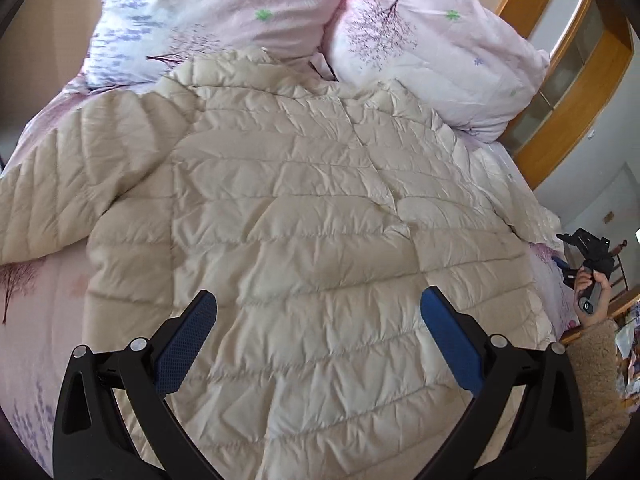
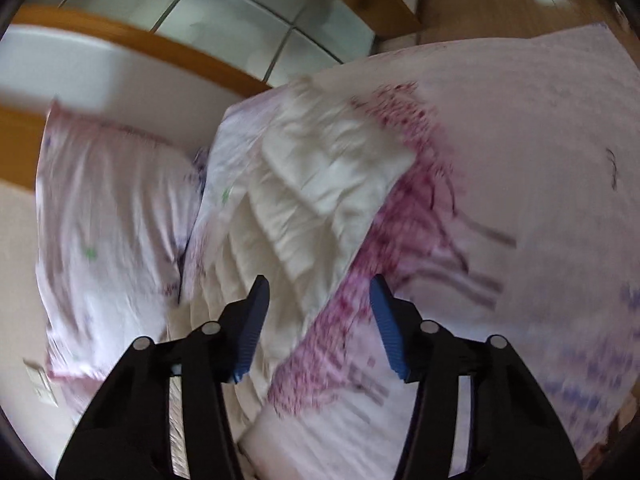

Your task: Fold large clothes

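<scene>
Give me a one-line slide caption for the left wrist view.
Open left tongs hover over a cream quilted jacket spread on a floral bed, two pillows behind.

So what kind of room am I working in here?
Most likely a bedroom: the cream puffer jacket lies spread on a bed with a pink floral sheet, two matching pillows and a wooden headboard.

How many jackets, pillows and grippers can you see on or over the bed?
Cream puffer jacket: 1
Floral pillows: 2
Grippers, left gripper and right gripper, both open: 2
Total: 5
</scene>
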Demonstrator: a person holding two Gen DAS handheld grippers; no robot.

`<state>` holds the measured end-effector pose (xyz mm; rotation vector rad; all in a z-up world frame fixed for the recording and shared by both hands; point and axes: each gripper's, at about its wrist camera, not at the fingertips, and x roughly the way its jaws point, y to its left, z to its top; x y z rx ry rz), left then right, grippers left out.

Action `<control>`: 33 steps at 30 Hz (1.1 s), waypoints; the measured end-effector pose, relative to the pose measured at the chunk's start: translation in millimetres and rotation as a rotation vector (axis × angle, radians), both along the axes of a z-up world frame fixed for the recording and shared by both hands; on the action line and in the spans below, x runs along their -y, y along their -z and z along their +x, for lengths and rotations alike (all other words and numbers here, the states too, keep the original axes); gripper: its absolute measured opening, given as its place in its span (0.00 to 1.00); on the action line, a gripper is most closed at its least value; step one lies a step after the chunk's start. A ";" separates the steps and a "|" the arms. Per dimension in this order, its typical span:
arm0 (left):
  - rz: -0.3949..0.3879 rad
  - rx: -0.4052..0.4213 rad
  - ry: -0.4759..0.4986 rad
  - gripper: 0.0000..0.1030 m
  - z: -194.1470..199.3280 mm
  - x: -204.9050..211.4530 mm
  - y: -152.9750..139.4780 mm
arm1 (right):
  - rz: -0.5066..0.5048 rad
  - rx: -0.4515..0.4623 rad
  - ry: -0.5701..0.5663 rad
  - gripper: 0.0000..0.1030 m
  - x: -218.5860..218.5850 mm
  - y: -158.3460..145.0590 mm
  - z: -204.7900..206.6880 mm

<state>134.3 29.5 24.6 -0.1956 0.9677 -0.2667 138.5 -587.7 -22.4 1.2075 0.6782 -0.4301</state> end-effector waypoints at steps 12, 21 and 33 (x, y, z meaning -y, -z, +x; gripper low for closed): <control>-0.009 0.049 0.056 0.99 17.5 6.4 -10.2 | -0.210 -0.127 0.051 0.07 13.0 -12.8 21.2; -0.314 -0.009 0.069 0.99 33.7 -5.0 -0.7 | -0.596 0.050 -0.228 0.04 -94.2 -101.0 63.6; -0.590 -0.071 0.104 0.99 69.5 12.6 -4.1 | -0.589 0.276 -0.918 0.04 -311.6 -100.5 99.2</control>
